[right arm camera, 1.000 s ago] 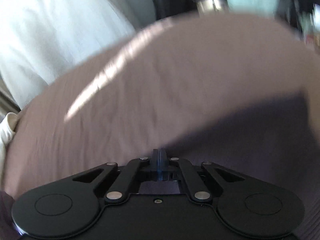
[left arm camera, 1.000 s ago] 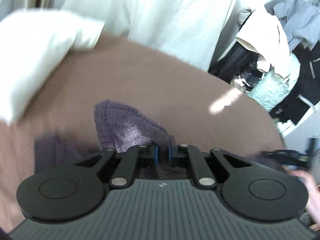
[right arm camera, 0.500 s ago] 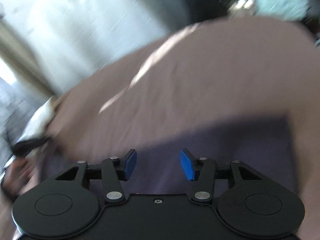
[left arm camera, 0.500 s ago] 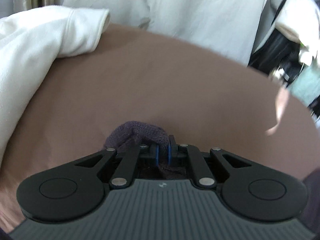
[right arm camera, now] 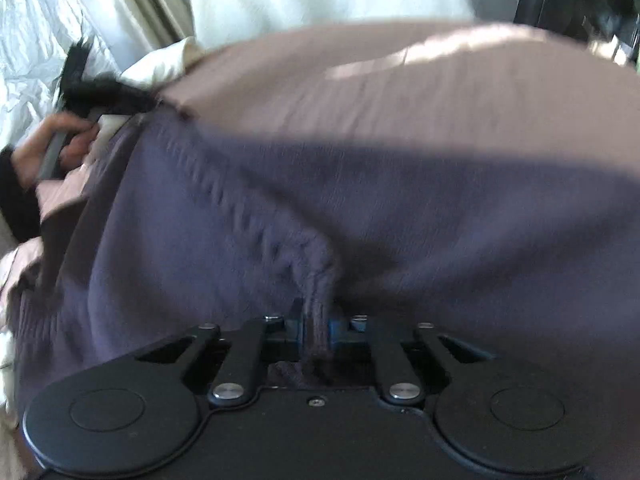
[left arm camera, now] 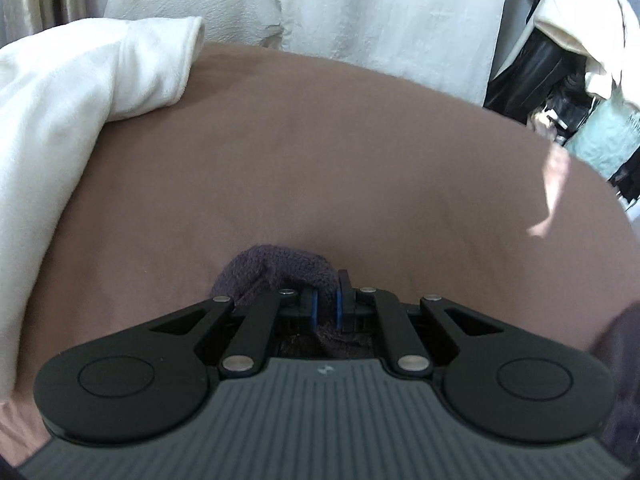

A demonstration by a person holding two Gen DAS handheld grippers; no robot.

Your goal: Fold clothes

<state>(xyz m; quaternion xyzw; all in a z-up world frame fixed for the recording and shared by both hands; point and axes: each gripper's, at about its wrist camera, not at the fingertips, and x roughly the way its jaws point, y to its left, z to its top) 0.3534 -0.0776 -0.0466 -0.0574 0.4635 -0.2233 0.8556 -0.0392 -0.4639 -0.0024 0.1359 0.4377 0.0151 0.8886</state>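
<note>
**Brown bed sheet, one purple knit, held at two points**

Brown sheet covers the work surface; pale curtains hang behind it.

- Knit: purple, soft, ribbed garment, spread across the sheet in the right wrist view. Judged light and limp, prone to sag and stretch between holds; best taken at edges or corners, as now.
- Left gripper: jaws clamped on a bunched corner of the knit, low over the sheet.
- Right gripper: jaws closing, a pinched ridge of knit pressed between the pads.
- Hand: holds the left gripper at the knit's far edge.
- White garment: heaped at the sheet's left, apart from the knit.
- Clothes pile: dark and pale items, beyond the right edge.
</note>
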